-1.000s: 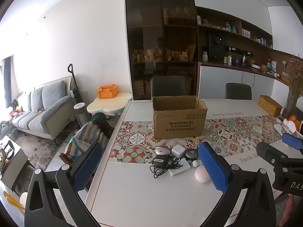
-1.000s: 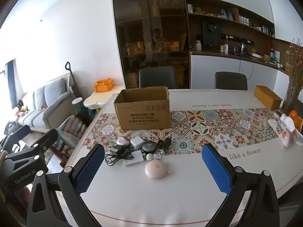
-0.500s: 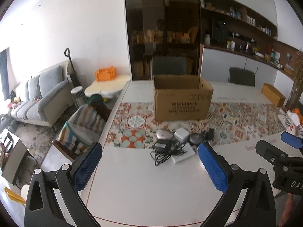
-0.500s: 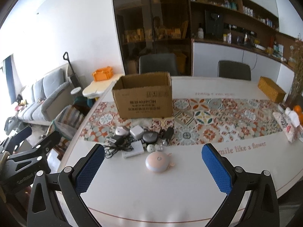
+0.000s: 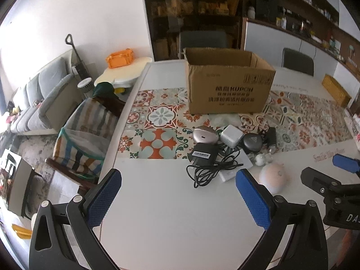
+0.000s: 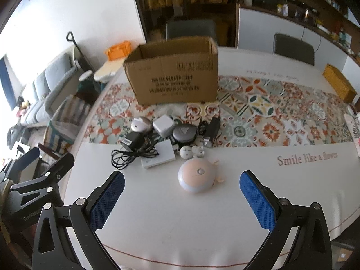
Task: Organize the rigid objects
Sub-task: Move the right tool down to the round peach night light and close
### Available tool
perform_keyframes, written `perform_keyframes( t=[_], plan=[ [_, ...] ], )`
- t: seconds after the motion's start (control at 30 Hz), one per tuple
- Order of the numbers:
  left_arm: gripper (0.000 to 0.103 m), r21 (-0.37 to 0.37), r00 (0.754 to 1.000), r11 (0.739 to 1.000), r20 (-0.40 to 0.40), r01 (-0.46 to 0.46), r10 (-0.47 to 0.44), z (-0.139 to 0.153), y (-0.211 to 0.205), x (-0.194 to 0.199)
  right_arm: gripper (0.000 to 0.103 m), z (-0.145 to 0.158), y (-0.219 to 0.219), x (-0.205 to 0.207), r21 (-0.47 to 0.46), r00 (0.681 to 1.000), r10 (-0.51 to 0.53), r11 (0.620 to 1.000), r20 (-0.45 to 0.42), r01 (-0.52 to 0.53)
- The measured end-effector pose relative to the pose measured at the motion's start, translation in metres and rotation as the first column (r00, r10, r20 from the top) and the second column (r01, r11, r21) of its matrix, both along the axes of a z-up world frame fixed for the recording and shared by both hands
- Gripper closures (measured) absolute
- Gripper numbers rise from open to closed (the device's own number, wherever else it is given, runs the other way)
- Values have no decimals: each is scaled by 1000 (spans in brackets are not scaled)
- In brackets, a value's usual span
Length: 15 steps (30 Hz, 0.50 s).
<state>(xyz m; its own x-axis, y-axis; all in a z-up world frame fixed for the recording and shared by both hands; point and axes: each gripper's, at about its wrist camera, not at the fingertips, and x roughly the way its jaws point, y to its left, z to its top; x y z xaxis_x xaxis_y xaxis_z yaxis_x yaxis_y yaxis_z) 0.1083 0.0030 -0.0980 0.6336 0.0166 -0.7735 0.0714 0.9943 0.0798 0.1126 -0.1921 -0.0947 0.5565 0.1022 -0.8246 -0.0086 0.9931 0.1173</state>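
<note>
Between the blue pads of the right tool (image 6: 181, 196), spread wide and holding nothing, the round pink lamp (image 6: 196, 175) now sits almost dead centre and looms far larger than it did a second ago — both tools have dropped and pushed in toward the pile! Over on the other side, the left tool (image 5: 177, 199) is just as wide and just as empty, hovering over bare counter (image 5: 171, 222) with the black adapter and its tangled cord (image 5: 205, 162) just ahead of it. Beyond the lamp lies the rest of the clutter, packed close together: a flat white box (image 6: 158, 156), a white cube charger (image 6: 163, 125), a dark rounded case (image 6: 184, 133), a grey oval case (image 6: 140, 124), two tiny white figures (image 6: 191, 151). Behind them all the open cardboard box (image 6: 174, 76) stands on the patterned runner (image 6: 258, 114), apparently the place for everything. Nothing is gripped yet; my read is the approach is nearly done and the lamp is the right side's first pick.
</note>
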Motion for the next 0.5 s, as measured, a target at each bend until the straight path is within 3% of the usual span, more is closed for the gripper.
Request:
perform_keyframes(
  t=[0.23,0.5],
  plan=[
    [0,21,994,997,-86,74,-72,-27,-9,32,1,-32,6,40,-48,991,4,999,-131,-10],
    [0,39,983,998,-181,41,-34,-58,-16,49,2,-70,-3,65,-16,965,21,1000,-262,-26]
  ],
)
